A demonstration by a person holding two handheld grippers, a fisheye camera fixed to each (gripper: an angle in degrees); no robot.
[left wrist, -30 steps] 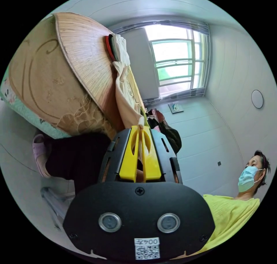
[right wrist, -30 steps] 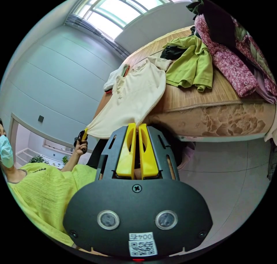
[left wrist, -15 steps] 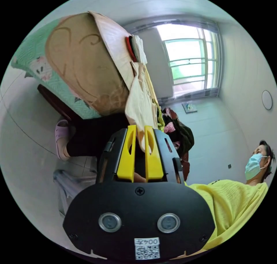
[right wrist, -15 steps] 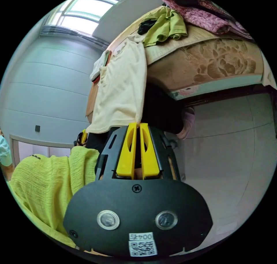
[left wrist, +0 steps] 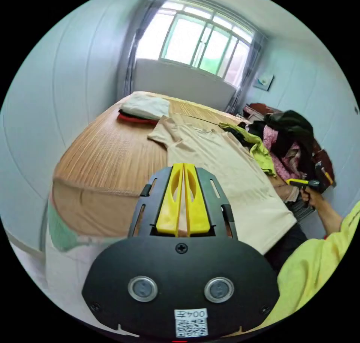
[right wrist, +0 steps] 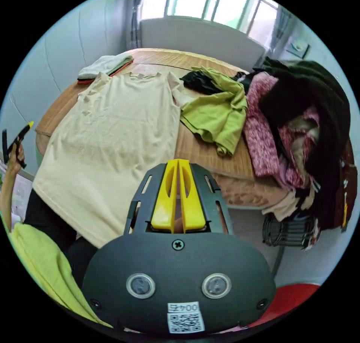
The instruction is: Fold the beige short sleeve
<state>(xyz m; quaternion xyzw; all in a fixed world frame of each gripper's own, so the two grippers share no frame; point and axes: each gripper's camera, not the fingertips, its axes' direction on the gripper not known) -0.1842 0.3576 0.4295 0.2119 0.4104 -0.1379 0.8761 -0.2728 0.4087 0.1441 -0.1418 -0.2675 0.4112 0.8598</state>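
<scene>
The beige short-sleeve shirt (left wrist: 221, 163) (right wrist: 116, 125) lies spread flat on the wooden bed mat (left wrist: 108, 151), collar toward the window, with its hem hanging over the near edge. My left gripper (left wrist: 183, 166) is shut in front of the shirt with no cloth seen between its jaws. In the right gripper view it (right wrist: 17, 138) is held in a hand, apart from the hem's left corner. My right gripper (right wrist: 179, 161) is shut over the shirt's right edge. In the left gripper view it (left wrist: 305, 183) hovers beyond the hem's other corner.
A folded white and red pile (right wrist: 103, 65) sits at the bed's far left. A green garment (right wrist: 213, 114) and a heap of dark and pink clothes (right wrist: 300, 133) crowd the right side. A wire basket (right wrist: 288, 230) stands below them. The person wears a yellow-green top (left wrist: 318, 253).
Both grippers were low beside the bed, shut on the shirt's hem corners. They have risen above the bed and let go, and the shirt lies flat.
</scene>
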